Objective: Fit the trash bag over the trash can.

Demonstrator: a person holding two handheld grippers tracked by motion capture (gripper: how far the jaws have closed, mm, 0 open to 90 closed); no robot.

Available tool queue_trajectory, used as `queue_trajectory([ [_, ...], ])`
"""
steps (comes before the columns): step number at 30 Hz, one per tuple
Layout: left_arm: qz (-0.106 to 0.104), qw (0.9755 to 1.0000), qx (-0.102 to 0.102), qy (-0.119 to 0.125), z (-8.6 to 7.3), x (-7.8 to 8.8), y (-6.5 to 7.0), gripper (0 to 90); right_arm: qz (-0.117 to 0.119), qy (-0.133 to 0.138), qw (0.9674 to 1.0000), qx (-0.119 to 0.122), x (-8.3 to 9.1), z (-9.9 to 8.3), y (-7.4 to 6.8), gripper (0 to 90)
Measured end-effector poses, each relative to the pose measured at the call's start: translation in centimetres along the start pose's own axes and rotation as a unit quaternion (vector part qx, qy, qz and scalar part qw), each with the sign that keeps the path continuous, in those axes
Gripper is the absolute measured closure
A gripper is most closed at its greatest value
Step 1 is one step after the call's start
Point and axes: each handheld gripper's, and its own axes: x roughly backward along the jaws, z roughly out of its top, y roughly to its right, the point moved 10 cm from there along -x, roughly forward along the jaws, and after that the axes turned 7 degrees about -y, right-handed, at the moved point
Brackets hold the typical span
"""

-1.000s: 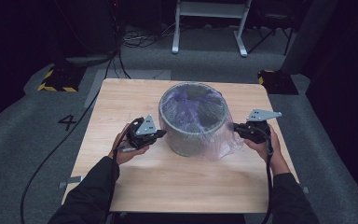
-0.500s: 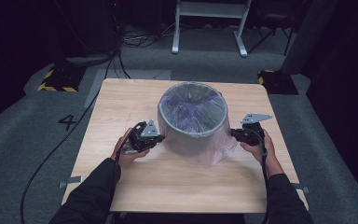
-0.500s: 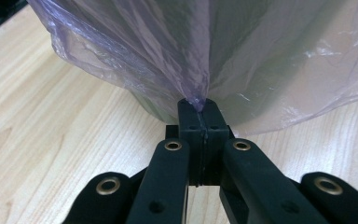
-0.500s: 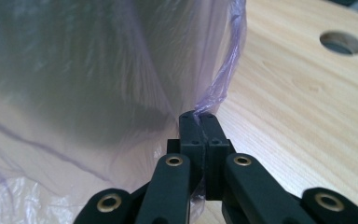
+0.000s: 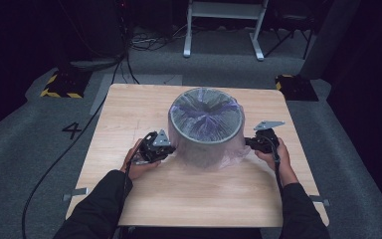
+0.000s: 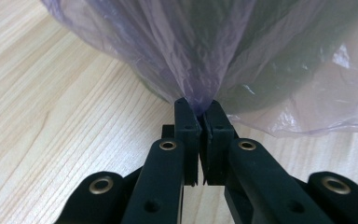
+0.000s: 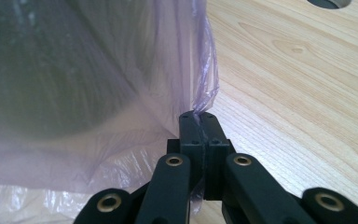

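- Since the earlier frames both grippers came down beside the bin [image 5: 206,127], dragging the bag [image 5: 231,152] skirt lower over its outside; the right one dropped from rim height to near the table [image 5: 129,114].
- Left gripper [image 5: 165,148] sat low at the bin's left side, jaws clamped on a gathered pinch of bag; its jaws had just eased a hair, film still between them.
- Right gripper [image 5: 248,143] sat at the bin's right side, jaws pressed tight on the bag edge.
- Bin stood upright about mid-table, slightly toward the far edge, lined with the pale purple bag, which folded over the rim and hung down the outside.
- High view alone gave the bin's mouth, the liner creased inside, both forearms in dark sleeves and the grey plates on the grippers.
- Left gripper view gave the pinch close up: film bunched to a point between the pads [image 6: 186,121], bin wall dark behind it.
- Right gripper view showed a thin fold of bag caught between the pads [image 7: 192,126], loose film pooled on the wood at lower left, and a hole [image 7: 328,3] in the tabletop at the top edge.
- Table was light wood grain, square.
- Floor was grey carpet with a "4" [image 5: 72,130] marked left of the table; a yellow-black striped block [image 5: 59,85], cables and a white frame [image 5: 224,25] stood behind in a dark room.
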Motion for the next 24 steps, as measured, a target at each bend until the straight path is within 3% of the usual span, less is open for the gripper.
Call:
queue_trajectory([
  [8,-0.002,0.9998,0.020,0.004,-0.4,-0.2,-0.4,80.4,-0.014,-0.007,0.9999,0.001,-0.9,-0.1,0.3,90.0],
  [15,0.015,0.9996,0.020,0.009,-0.5,1.0,0.1,51.3,-0.019,0.011,0.9998,-0.004,-0.3,0.1,0.4,82.4],
  [19,0.016,0.9994,0.028,0.016,-0.8,2.2,0.7,31.7,-0.019,0.034,0.9991,-0.014,0.8,0.4,0.6,69.2],
  [21,0.008,0.9990,0.038,0.024,-0.9,2.9,1.0,22.0,-0.013,0.045,0.9988,-0.013,1.3,0.4,0.6,64.5],
  [24,-0.015,0.9978,0.048,0.043,-1.0,4.1,1.6,15.3,-0.005,0.051,0.9986,-0.014,2.0,0.3,0.5,53.0],
])
